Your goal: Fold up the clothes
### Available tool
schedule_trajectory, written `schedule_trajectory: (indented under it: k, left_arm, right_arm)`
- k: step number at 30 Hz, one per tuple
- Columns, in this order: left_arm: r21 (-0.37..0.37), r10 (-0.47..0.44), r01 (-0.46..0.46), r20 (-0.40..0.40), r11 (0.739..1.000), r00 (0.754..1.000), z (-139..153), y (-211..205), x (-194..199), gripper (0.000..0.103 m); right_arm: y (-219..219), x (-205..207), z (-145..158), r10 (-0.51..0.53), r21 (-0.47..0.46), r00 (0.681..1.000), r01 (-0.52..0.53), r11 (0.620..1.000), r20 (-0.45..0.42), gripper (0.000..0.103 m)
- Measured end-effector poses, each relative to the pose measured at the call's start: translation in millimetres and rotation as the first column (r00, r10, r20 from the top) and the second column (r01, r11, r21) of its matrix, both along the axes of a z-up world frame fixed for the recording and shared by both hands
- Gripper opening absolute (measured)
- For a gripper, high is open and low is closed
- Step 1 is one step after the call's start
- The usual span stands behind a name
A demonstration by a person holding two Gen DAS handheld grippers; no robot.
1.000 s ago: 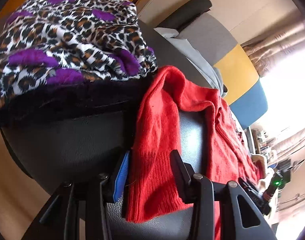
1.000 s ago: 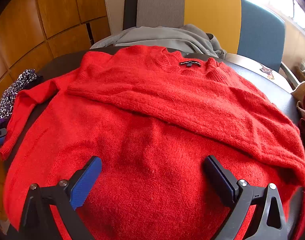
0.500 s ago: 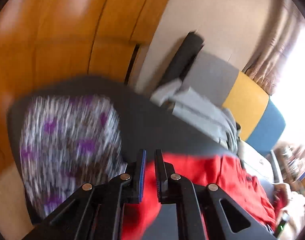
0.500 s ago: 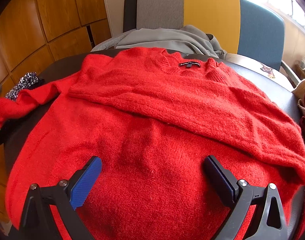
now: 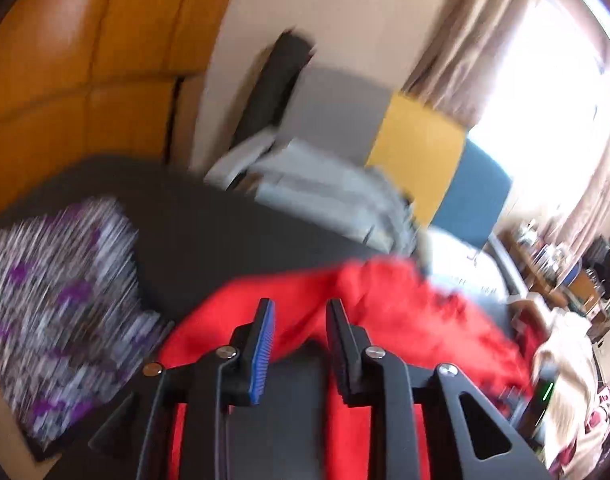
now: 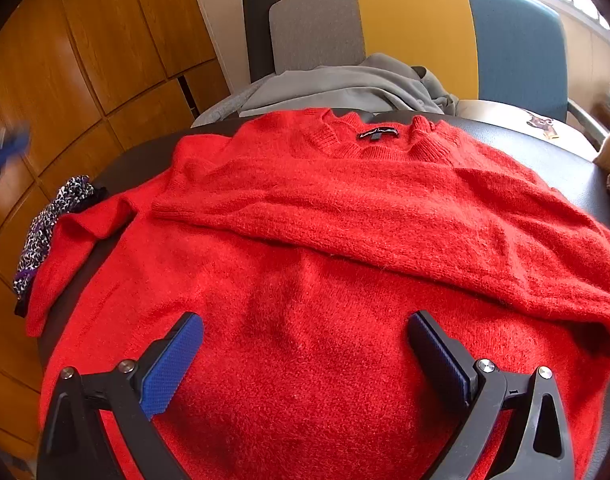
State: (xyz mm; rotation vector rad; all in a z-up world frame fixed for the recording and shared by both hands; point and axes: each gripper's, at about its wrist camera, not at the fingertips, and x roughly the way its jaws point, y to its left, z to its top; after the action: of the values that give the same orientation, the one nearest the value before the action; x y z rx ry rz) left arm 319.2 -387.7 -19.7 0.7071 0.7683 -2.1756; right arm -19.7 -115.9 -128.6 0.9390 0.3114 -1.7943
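1. Orange wood wall panels [image 6: 85, 60] filled the left of the frame.
2. A grey, yellow and blue chair back [image 6: 417, 28] stood at top centre.
3. Curtains [image 5: 465, 40] flanked a bright window [image 5: 545, 92] at upper right.

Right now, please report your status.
Left gripper open, blurred. Right gripper open above red sweater. One sleeve unfolded beside leopard-print cloth.

My left claw [image 5: 298, 336] is a little open over the red sweater [image 5: 405, 312]. A spotty purple cloth [image 5: 57, 312] lies blurry on the dark bench [image 5: 209, 220].
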Motion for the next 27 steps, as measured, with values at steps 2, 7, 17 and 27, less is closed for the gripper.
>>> schedule_trajectory:
  k: [2, 7, 17, 27]
  left_arm:
    - [0.053, -0.002, 0.001, 0.034, 0.999, 0.999, -22.6, 2.9, 21.3, 0.029]
    - [0.136, -0.054, 0.044, 0.07, 0.99, 0.996, -63.3, 11.0, 50.7, 0.033]
    - [0.289, -0.023, 0.002, 0.07, 0.957, 0.997, -104.3, -28.2, 30.8, 0.043]
    - [0.062, 0.154, -0.153, -0.005, 0.986, 0.988, -25.1, -23.6, 0.7, 0.007]
  right_arm:
    - [0.8, -0.9, -0.2, 0.002, -0.002, 1.0, -0.002, 1.0, 0.002, 0.103]
    - [-1.0, 1.7, -0.5, 0.001, 0.012, 1.0, -0.001, 1.0, -0.012, 0.103]
    - [-7.9, 9.2, -2.0, -0.002, 0.074, 0.997, 0.007, 0.997, -0.072, 0.103]
    - [-3.7, 5.5, -1.0, -0.002, 0.05, 0.999, 0.005, 0.999, -0.048, 0.103]
